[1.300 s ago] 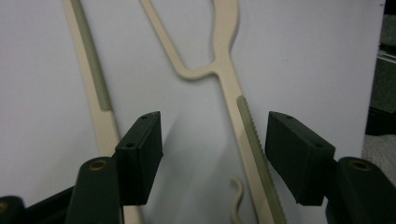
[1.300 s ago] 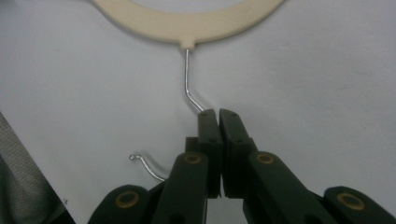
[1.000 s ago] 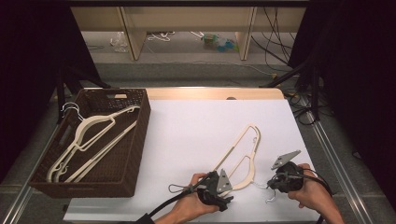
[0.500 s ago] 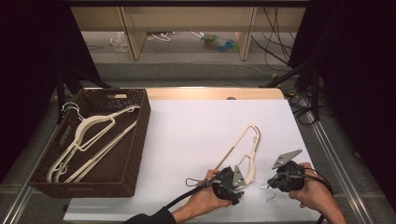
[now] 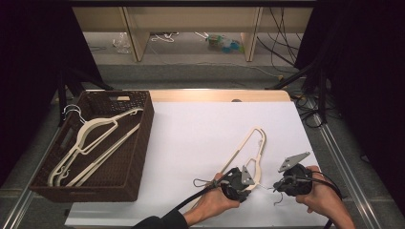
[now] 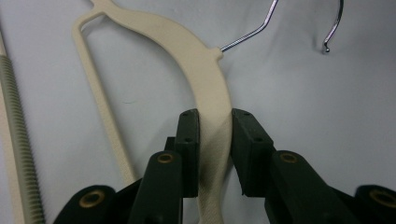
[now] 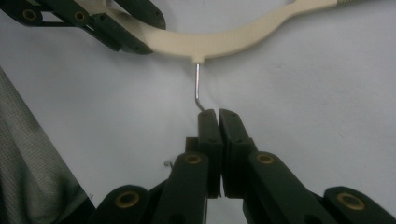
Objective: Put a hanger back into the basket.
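Here, left gripper (image 6: 215,128) just closing on cream plastic hanger (image 6: 205,70), right gripper (image 7: 218,119) clenched on its thin wire hook (image 7: 197,86)

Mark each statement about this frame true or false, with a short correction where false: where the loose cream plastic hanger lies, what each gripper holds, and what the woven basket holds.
1. The cream plastic hanger lies on the white table sheet. True.
2. The left gripper has its jaws around the hanger's metal hook. False: they have just been closing around the cream arm.
3. The right gripper is shut on the metal hook. True.
4. The dark brown woven basket holds no hangers. False: cream hangers lie in it.
5. The basket sits to the right of the sheet. False: it sits left.
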### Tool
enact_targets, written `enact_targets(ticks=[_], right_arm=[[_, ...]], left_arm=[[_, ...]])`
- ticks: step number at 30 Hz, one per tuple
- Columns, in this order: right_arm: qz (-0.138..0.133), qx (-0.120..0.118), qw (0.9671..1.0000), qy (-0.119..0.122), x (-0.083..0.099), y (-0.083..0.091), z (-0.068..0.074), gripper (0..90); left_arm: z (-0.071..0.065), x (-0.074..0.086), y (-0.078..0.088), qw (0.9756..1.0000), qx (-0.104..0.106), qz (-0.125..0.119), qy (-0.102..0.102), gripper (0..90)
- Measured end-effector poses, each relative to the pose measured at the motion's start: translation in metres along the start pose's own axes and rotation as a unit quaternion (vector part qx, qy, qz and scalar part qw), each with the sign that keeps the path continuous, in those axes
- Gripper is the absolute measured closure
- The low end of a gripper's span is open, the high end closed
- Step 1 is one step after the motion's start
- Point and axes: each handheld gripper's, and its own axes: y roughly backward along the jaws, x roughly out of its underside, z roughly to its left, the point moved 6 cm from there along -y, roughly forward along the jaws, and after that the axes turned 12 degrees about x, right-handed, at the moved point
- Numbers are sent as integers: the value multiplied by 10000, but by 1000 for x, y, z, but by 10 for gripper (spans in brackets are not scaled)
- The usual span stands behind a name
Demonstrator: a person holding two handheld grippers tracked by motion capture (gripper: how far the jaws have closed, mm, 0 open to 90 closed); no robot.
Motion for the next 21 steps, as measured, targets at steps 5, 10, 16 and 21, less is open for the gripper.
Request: enact_targets(ticks=[5,10,16,21], right_arm=[[-45,-67,9999,-86,0,1,0,892],[-133,-185,9995,-196,-3,4,2,890],[-681,-186,9956,-617,-16,17,3,716],[-1529,-226,9830,-994,-33,47,-3,598]], left_arm=[[-2,-1,4,9997,-96,90,-226,735],[-1,0,13,9992,-145,144,-350,739],[2,-3,31,9993,-214,-63,-292,749],[5,-4,52,9989,-244,-305,-269,762]])
